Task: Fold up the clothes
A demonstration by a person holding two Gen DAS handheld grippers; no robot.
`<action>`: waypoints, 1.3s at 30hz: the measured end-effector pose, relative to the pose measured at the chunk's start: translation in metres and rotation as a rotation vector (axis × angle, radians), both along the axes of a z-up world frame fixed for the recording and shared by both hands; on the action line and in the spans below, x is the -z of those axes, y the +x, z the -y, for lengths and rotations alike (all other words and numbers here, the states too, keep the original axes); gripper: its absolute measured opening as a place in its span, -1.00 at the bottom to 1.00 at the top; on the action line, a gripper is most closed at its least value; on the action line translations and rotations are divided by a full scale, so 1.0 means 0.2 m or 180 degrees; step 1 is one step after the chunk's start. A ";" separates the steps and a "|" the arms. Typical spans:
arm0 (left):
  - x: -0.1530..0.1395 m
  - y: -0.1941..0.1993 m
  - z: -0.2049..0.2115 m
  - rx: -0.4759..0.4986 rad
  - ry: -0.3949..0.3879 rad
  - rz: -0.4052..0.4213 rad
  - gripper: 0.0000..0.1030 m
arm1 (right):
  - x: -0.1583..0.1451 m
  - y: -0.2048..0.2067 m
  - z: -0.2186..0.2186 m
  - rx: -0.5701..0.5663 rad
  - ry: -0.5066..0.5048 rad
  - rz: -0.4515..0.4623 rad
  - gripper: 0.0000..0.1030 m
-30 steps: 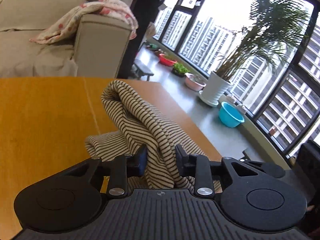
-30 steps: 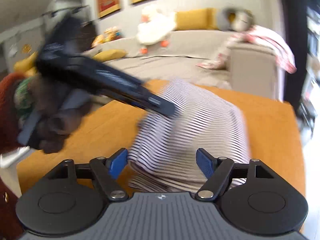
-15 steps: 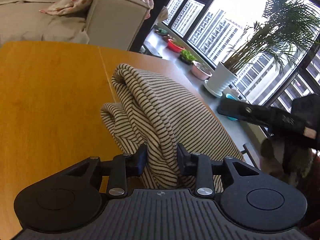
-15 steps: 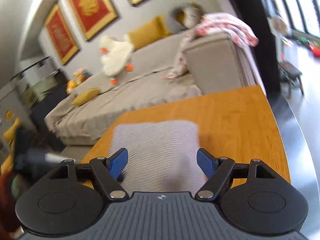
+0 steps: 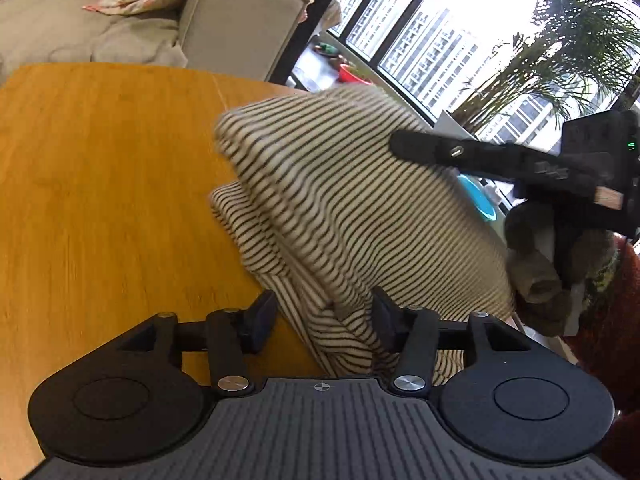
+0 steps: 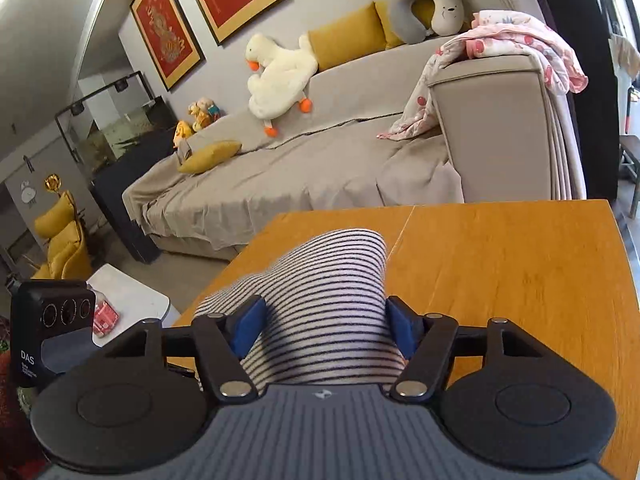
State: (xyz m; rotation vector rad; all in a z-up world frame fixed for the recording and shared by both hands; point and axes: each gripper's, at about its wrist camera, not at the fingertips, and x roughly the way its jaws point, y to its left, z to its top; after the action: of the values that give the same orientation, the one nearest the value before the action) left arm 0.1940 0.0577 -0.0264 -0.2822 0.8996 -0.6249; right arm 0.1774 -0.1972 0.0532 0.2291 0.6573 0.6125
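Black two-finger grippers work a striped garment on an orange wooden tabletop.

The left gripper [image 5: 322,318] is opening; the striped garment [image 5: 344,208] lies between its jaws, touching the right pad, clear of the left. The right gripper [image 6: 326,326], with blue pads, is closing around a bunched fold of the same garment, which fills the gap; whether it is pinched, I cannot tell. The garment sits mounded near one edge of the tabletop [image 5: 100,184]. A beige sofa [image 6: 300,168] stands beyond.
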 end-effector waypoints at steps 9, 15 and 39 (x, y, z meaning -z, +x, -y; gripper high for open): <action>-0.01 0.01 0.04 -0.0006 0.0058 0.0050 0.18 | 0.11 0.00 0.10 0.0350 -0.0087 -0.0363 0.57; 0.00 0.01 0.03 -0.0026 0.0034 0.0028 0.29 | 0.26 -0.14 0.18 0.0265 0.0192 -0.0770 0.90; -0.09 0.09 0.11 -0.0137 -0.0056 -0.0279 0.76 | 0.22 -0.46 0.04 -0.0017 -0.0391 -0.0280 0.41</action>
State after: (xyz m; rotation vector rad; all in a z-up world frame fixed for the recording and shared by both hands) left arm 0.2118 0.0349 -0.0081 -0.3463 0.9701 -0.5843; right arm 0.0858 -0.2059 0.0090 0.1403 0.7782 0.5674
